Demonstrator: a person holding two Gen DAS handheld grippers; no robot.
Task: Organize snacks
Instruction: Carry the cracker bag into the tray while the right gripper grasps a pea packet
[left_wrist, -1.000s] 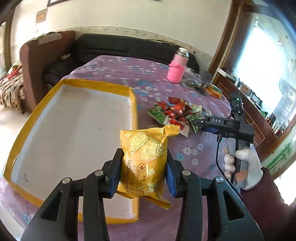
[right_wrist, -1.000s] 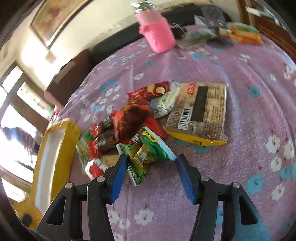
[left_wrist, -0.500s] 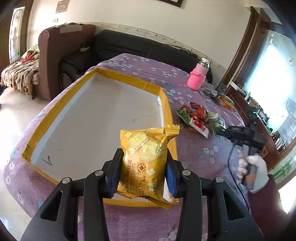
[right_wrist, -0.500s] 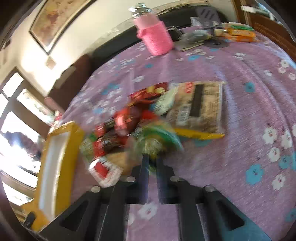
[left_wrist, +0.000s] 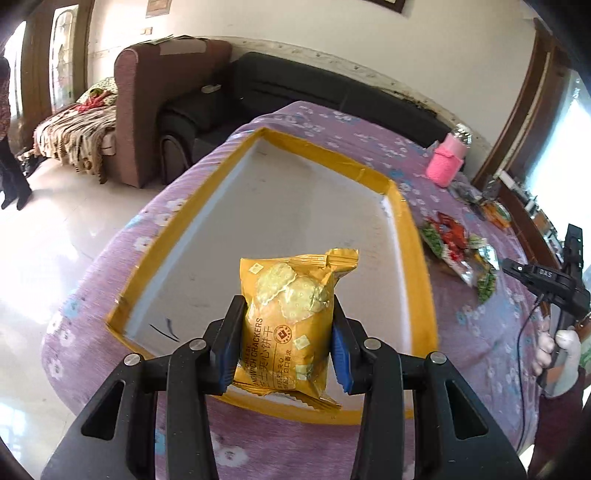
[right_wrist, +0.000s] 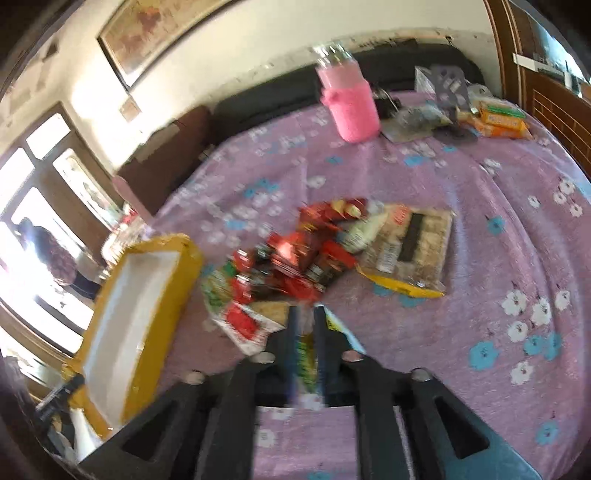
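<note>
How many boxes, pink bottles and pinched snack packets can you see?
Yellow-rimmed white box: 1
Pink-sleeved bottle: 1
Pinched snack packets: 2 (yellow cracker packet in the left gripper, green packet in the right gripper)
Total: 4

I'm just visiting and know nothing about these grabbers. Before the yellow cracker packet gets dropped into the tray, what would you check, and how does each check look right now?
1. Left gripper grips the cracker packet firmly: ok, blue fingers press both sides.
2. Packet is over the yellow-rimmed tray: ok, though it hangs above the near rim.
3. Tray floor below is free: ok, no snacks lie in it.
4. Right gripper stays clear of the tray: ok, it is at the snack pile.
5. Right gripper holds the green packet securely: cannot tell, view is blurred.
</note>
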